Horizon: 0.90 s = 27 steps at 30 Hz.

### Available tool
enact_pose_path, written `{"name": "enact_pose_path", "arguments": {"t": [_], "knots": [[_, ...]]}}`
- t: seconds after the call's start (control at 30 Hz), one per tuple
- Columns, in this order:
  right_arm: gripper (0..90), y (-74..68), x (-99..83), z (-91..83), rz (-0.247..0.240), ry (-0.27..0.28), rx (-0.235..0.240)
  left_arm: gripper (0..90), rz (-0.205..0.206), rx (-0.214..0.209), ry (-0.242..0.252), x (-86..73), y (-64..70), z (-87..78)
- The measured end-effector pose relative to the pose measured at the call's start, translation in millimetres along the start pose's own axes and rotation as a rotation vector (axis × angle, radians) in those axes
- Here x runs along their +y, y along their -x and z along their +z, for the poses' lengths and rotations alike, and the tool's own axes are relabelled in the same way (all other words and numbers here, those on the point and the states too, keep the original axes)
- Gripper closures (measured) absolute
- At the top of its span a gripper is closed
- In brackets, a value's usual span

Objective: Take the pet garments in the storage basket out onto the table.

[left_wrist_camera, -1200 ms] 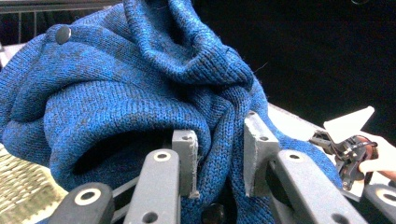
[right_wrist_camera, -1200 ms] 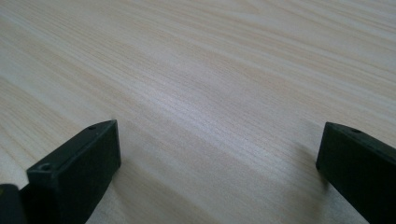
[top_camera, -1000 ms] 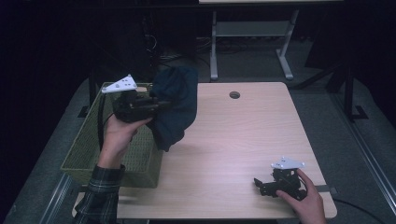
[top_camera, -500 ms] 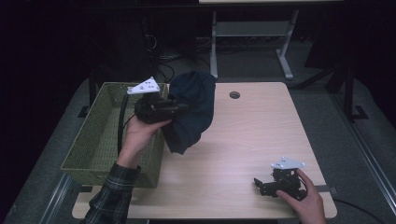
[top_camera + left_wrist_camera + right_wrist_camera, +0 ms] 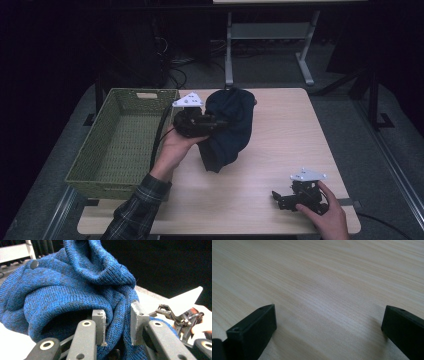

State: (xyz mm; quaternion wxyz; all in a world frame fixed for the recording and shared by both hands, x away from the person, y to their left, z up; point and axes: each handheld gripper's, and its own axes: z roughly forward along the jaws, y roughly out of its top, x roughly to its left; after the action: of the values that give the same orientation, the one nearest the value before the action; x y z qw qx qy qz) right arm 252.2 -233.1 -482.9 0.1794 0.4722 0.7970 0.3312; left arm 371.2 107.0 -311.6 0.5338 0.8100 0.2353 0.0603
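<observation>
A dark blue knit garment (image 5: 231, 125) hangs from my left gripper (image 5: 220, 121) above the middle of the wooden table (image 5: 285, 140), its lower end reaching the tabletop. In the left gripper view the jaws of my left gripper (image 5: 117, 325) are shut on a fold of the garment (image 5: 62, 290), which carries a dark button (image 5: 34, 264). My right gripper (image 5: 276, 197) rests at the front right of the table. It stands open (image 5: 328, 322) with bare wood (image 5: 324, 277) between its jaws.
A green woven basket (image 5: 100, 182) stands on the left side of the table, with its rim beside my left hand. A round cable hole (image 5: 251, 102) lies in the tabletop behind the garment. Desk legs and cables stand on the floor beyond the far edge.
My left gripper has carried the garment to the right, from over the basket to over the table's middle. The right gripper has stayed in place.
</observation>
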Motion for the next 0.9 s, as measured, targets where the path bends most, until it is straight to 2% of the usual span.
{"name": "enact_pose_path", "arguments": {"t": [0.07,0.23,0.5,0.87,0.9], "knots": [[0.0,0.0,0.0,0.0,0.000,0.000,0.000,70.2,0.001,-0.006,-0.024,-5.4,0.6,11.5],[0.0,0.0,0.0,0.1,0.001,0.001,0.000,70.2,-0.001,-0.016,-0.054,-12.6,1.0,26.8],[0.0,0.0,0.0,0.0,0.000,0.000,0.000,70.2,0.005,-0.008,-0.077,-18.6,-0.4,43.3],[0.0,0.2,-0.1,0.1,-0.004,0.000,-0.001,70.2,0.002,-0.015,-0.123,-30.2,-3.1,79.0],[0.0,0.2,-0.1,0.1,-0.004,0.000,-0.001,70.2,0.004,-0.020,-0.128,-32.1,-3.0,85.9]]}}
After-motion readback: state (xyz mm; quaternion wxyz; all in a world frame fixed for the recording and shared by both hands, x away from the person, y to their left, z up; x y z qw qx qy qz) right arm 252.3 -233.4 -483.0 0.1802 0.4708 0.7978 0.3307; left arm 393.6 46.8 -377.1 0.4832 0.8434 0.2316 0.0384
